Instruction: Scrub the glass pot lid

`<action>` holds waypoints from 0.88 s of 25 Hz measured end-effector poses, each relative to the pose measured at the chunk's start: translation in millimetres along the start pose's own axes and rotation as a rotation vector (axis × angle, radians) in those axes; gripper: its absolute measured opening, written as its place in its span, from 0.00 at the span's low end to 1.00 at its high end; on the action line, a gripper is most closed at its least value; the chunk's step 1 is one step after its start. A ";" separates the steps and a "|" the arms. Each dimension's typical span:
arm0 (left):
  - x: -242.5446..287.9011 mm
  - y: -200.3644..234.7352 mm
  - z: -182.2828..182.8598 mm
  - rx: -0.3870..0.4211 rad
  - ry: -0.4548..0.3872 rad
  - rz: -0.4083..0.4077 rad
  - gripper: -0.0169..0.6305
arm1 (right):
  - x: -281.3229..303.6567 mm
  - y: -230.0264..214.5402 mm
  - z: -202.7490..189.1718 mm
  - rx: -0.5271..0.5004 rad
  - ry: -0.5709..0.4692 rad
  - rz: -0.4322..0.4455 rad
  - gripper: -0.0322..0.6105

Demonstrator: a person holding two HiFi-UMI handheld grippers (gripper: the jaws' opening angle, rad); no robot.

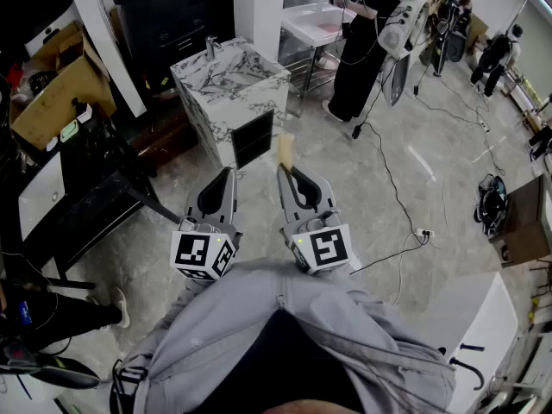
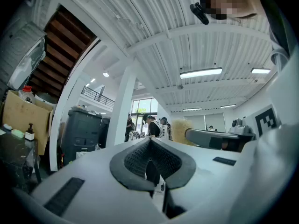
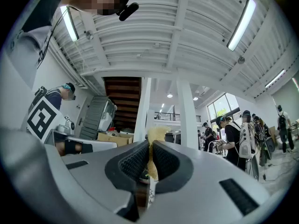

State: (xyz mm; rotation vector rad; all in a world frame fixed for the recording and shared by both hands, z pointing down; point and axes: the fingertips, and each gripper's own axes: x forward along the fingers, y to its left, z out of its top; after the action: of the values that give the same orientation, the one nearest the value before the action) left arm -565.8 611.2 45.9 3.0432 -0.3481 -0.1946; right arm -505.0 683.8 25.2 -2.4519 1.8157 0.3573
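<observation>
Both grippers are held close in front of the person's grey-clad body, pointing forward above the floor. My right gripper [image 1: 285, 169] [image 3: 150, 146] is shut on a pale yellow scrub sponge [image 1: 285, 150] [image 3: 153, 137], which sticks out past the jaw tips. My left gripper [image 1: 228, 172] [image 2: 150, 141] is shut with nothing between its pads. In the left gripper view the sponge [image 2: 180, 133] shows to the right, at the tip of the other gripper. No glass pot lid is in any view.
A marble-patterned sink cabinet [image 1: 229, 89] with a faucet stands ahead on the stone floor. Cardboard boxes [image 1: 53, 93] and a black table [image 1: 90, 188] are at the left. Cables [image 1: 392, 188] trail across the floor; a person in black [image 1: 362, 50] stands farther back. A white cabinet [image 1: 483, 335] is at lower right.
</observation>
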 end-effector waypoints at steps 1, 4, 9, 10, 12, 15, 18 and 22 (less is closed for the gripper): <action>-0.5 -2.4 -1.0 0.006 0.003 -0.003 0.05 | -1.5 -0.5 0.4 0.001 0.000 0.001 0.12; -0.4 -10.7 -3.1 0.012 0.012 -0.009 0.05 | -6.3 -2.5 1.3 -0.001 0.002 0.008 0.12; 2.8 -27.0 -3.8 0.016 0.015 -0.005 0.05 | -16.3 -10.5 2.4 0.001 0.000 0.025 0.12; 4.1 -30.2 -5.0 0.019 0.014 -0.004 0.05 | -18.5 -13.6 2.5 0.002 -0.002 0.027 0.12; 7.1 -37.1 -8.2 0.021 0.015 0.000 0.05 | -23.3 -21.2 2.7 0.010 -0.009 0.028 0.12; 10.4 -46.9 -13.8 0.020 0.017 0.010 0.05 | -31.8 -32.5 1.3 0.038 -0.021 0.030 0.12; 11.6 -53.1 -20.6 0.017 0.024 0.021 0.05 | -37.7 -41.0 -6.4 0.053 -0.004 0.031 0.12; 14.7 -50.0 -26.1 0.010 0.041 0.041 0.05 | -36.2 -45.8 -10.1 0.071 -0.006 0.036 0.12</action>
State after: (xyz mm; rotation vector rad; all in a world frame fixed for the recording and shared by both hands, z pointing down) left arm -537.1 657.9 65.7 3.0421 -0.4092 -0.1280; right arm -470.0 729.5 39.5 -2.3716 1.8397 0.2970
